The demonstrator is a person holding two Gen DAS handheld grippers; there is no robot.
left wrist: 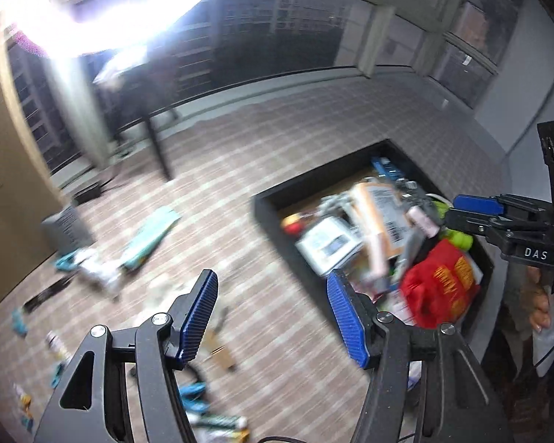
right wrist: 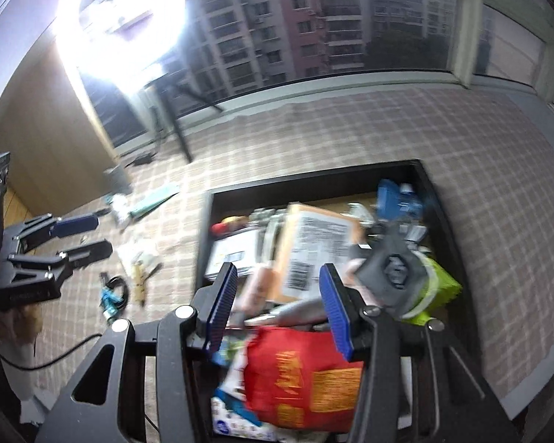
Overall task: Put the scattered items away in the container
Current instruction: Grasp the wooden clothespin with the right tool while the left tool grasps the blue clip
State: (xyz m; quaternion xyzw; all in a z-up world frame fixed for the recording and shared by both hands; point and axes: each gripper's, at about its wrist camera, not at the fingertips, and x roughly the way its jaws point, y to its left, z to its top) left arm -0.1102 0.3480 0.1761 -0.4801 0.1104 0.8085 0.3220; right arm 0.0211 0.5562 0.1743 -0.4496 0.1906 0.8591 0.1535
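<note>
Left wrist view shows the left gripper (left wrist: 273,313) spread wide with nothing between its pads, hanging over the checked floor (left wrist: 277,140) just beside the black container (left wrist: 273,214). The right gripper (right wrist: 277,306), likewise parted and empty, hangs above the container's heaped contents, a red packet (right wrist: 303,380) nearest it. Judging by this, a drop-off is finished and the next pickup is due. That calls for swinging left to the scattered items, such as the teal flat pack (left wrist: 151,236) lying well apart from the container. Its long axis runs diagonally, far end pointing up-right toward the container's far corner.
</note>
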